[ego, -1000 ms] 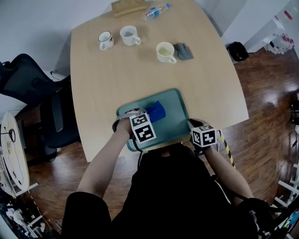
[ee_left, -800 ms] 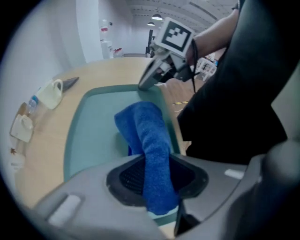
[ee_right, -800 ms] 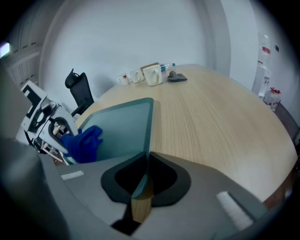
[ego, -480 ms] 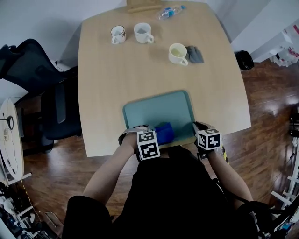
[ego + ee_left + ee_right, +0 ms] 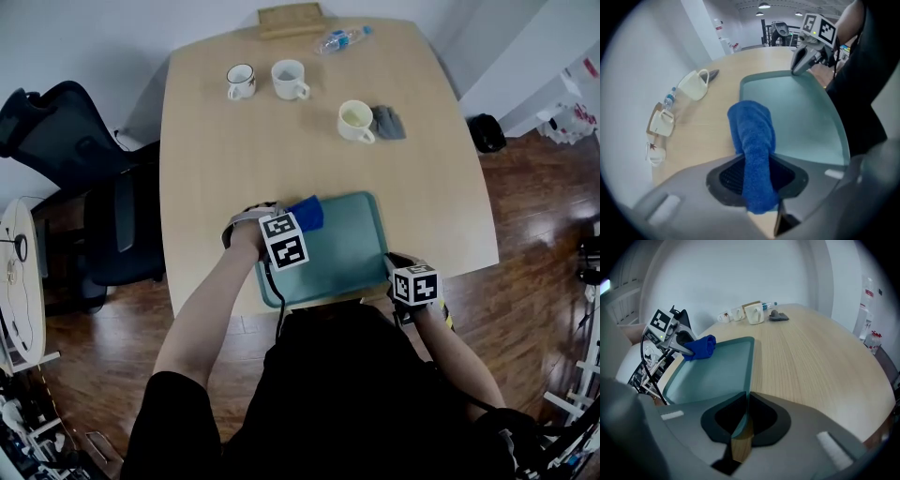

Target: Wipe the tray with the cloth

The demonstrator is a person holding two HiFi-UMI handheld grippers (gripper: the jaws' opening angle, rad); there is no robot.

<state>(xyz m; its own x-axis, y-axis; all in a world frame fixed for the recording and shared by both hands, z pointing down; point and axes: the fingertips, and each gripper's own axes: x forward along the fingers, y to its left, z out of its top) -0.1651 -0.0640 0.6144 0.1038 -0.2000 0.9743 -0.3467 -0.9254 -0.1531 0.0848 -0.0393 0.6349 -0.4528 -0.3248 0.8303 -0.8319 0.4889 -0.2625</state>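
A: Over the tray's (image 5: 354, 248) far-left corner, what's that?
B: Cloth (image 5: 752, 129), clamped in the left gripper (image 5: 757, 180). Right gripper (image 5: 742, 417) pinches the tray's near-right rim.

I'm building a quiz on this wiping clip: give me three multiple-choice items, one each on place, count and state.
1. In the head view, where on the tray is the blue cloth? A far left corner; B near right corner; C middle.
2. How many mugs stand on the table? A two; B three; C five.
3. The right gripper is: A open; B shut on the tray's rim; C holding a mug.
Answers: 1 A, it overlaps that corner; 2 B, two together, one apart; 3 B, the rim sits between closed jaws.
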